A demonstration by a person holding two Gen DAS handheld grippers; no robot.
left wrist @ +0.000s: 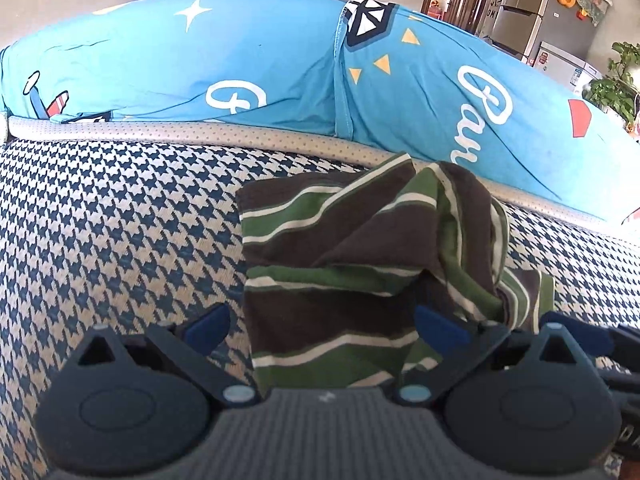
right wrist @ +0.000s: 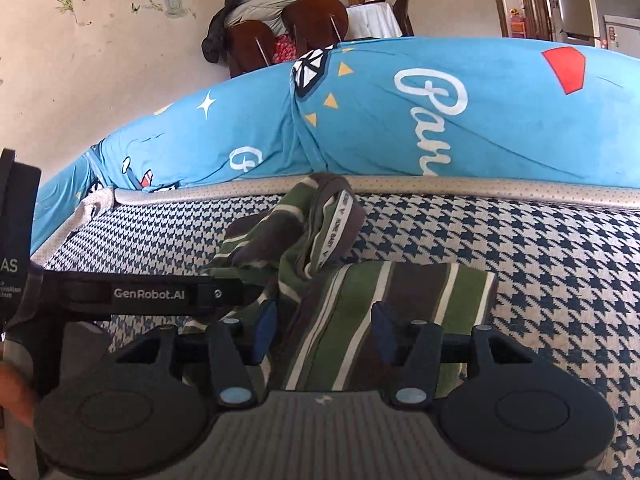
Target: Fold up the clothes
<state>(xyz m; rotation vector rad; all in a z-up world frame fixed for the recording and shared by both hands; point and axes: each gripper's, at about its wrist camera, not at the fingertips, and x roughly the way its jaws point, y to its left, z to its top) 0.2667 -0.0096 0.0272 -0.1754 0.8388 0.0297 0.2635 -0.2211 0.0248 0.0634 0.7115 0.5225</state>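
A small shirt [left wrist: 360, 264] striped brown, green and white lies partly folded and rumpled on the blue-and-cream houndstooth cushion [left wrist: 120, 220]. My left gripper [left wrist: 324, 326] hovers over its near left edge, jaws wide apart, the cloth flat below them. In the right wrist view the shirt [right wrist: 384, 308] shows a flat folded panel in front and a bunched part with the collar band [right wrist: 336, 220] behind. My right gripper [right wrist: 325, 330] stands open over the folded panel, its pads clear of the cloth. A black bar [right wrist: 148, 294] of the left gripper crosses in from the left.
A bright blue printed quilt [left wrist: 240, 60] is heaped behind the cushion's grey piped edge [left wrist: 200, 132]. Wooden chairs [right wrist: 280, 36], a fridge [left wrist: 532, 4] and a potted plant [left wrist: 616, 84] stand far behind. A hand [right wrist: 12, 392] shows at the lower left.
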